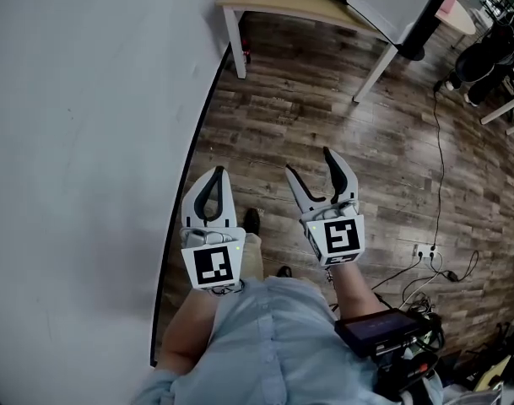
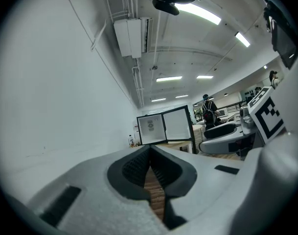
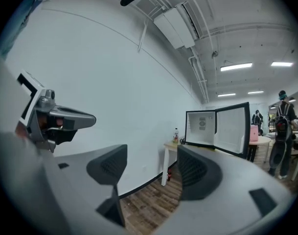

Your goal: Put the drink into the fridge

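The small reddish-labelled drink bottle (image 3: 176, 135) stands on the light wooden table (image 3: 169, 145) just left of the open black mini fridge (image 3: 202, 126). Well short of the fridge, the left gripper (image 2: 151, 166) has its jaws pressed together on nothing, and the right gripper (image 3: 148, 173) holds its jaws wide apart, empty

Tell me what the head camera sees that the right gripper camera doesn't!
Only the head view shows the person's blue shirt, the cables on the floor and the black device at the person's hip. Only the right gripper view shows the ceiling lights and the white inside of the open fridge. Both show the white wall, the wooden floor, the table, the left gripper and the right gripper, its jaws apart with nothing between them.
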### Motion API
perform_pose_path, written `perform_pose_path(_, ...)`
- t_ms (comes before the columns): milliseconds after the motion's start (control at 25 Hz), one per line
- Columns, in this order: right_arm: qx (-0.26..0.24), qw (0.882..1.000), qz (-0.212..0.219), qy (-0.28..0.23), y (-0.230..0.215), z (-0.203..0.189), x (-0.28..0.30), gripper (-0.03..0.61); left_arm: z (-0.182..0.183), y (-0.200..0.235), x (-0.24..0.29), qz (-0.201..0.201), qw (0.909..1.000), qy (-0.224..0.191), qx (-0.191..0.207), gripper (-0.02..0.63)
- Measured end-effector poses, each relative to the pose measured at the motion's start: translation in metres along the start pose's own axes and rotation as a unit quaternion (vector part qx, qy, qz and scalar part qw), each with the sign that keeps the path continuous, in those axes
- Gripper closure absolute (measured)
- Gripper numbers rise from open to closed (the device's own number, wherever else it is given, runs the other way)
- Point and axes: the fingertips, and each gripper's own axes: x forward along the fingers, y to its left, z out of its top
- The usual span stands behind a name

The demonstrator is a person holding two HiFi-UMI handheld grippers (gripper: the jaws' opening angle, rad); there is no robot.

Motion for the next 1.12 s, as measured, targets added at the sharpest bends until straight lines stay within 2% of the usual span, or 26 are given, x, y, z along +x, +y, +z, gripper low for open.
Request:
perform_pose_path(360,-0.001,1.000,-0.015,-0.002,-0.015,0.017,0.127,0.264,0.006,0.078,0.110,-0.021,0.9997,-0.013,0.003,0.604)
perform_pose_path(640,-0.008,0.999,-0.032,-0.021,-0.032,0.046,0.196,0.276,0.016,0.128,0.164,-0.018,0.9993,-0.031,0.004,0.604)
perform_pose_path(880,-0.007,0.999,-0.042,-0.022,-0.043,0.052,0.218,0.284,0.012,0.136,0.187,-0.028,0.9993,-0.024,0.003,0.604)
perform_pose_path(1120,0.001,0.999,-0.044,-0.013,-0.068,0.035,0.263,0.290,-0.008,0.141,0.241,-0.038,0.9992,-0.006,0.003,0.604)
